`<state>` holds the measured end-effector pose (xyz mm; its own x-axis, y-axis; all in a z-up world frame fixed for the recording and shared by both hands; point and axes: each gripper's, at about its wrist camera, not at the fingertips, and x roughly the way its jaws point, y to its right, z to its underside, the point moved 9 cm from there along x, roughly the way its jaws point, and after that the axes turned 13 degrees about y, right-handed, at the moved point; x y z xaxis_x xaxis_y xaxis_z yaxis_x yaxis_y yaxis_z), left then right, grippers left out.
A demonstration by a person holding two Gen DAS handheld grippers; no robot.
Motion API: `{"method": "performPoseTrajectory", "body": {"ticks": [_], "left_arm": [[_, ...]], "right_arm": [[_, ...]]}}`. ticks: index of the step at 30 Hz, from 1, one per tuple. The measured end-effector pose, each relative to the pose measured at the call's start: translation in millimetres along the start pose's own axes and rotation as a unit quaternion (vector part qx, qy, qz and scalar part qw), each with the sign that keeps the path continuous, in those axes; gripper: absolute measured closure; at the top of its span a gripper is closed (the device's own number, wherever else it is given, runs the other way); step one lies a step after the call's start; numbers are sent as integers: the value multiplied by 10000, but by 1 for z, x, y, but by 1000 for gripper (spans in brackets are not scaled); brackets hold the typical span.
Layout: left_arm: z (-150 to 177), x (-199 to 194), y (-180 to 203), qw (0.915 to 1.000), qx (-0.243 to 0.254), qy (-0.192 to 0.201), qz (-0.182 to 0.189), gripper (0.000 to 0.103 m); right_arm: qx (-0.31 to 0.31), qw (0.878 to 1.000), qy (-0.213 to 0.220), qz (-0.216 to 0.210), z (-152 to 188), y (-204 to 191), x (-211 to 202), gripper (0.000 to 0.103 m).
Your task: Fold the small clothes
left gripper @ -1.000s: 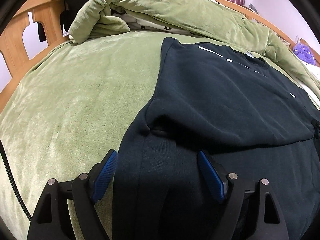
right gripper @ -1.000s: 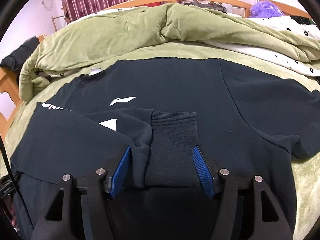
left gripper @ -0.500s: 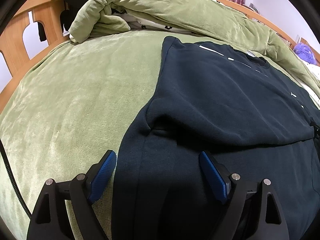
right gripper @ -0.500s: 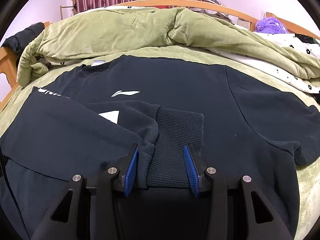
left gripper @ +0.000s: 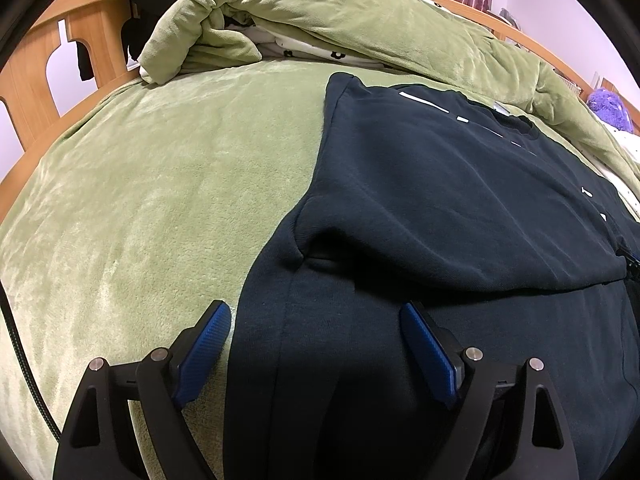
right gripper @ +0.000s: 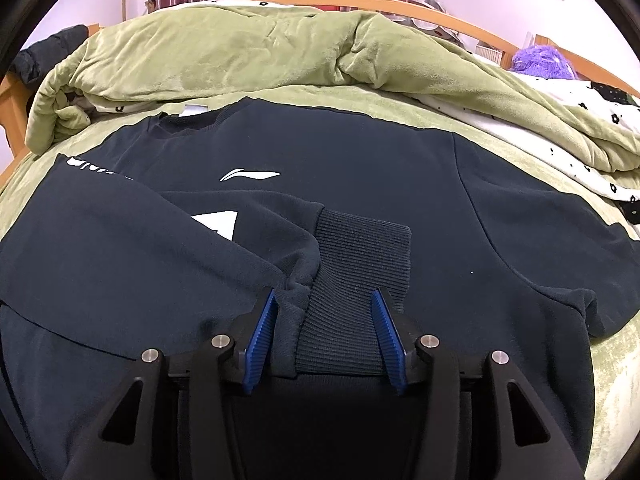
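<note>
- Our dark sweatshirt (right gripper: 360,152) lay flat on the green bed (left gripper: 160,200), its left edge bordering bare blanket.
- Our left tongs (left gripper: 316,344) stood wide, straddling that edge, gripping nothing.
- Our right tongs (right gripper: 324,320) were opening around the ribbed cuff (right gripper: 360,248).
</note>
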<state>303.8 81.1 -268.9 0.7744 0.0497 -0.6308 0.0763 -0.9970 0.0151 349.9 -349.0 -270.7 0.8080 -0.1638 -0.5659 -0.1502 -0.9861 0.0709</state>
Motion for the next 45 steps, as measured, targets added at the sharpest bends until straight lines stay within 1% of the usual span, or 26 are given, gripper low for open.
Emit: {"method": "performPoseTrajectory", "body": {"ticks": [5,9,45], "left_arm": [[0,0,0,10000,4,5,-1,16],[0,0,-1,10000,-67,-1,52,15],[0,1,-1,9999,-86,-6,67,14]], "right_arm": [[-101,9999,0,95,0,-2,0,53],[-54,10000,-6,61,0,-1,1,52],[59,10000,-18,1,1,1,2,49]]}}
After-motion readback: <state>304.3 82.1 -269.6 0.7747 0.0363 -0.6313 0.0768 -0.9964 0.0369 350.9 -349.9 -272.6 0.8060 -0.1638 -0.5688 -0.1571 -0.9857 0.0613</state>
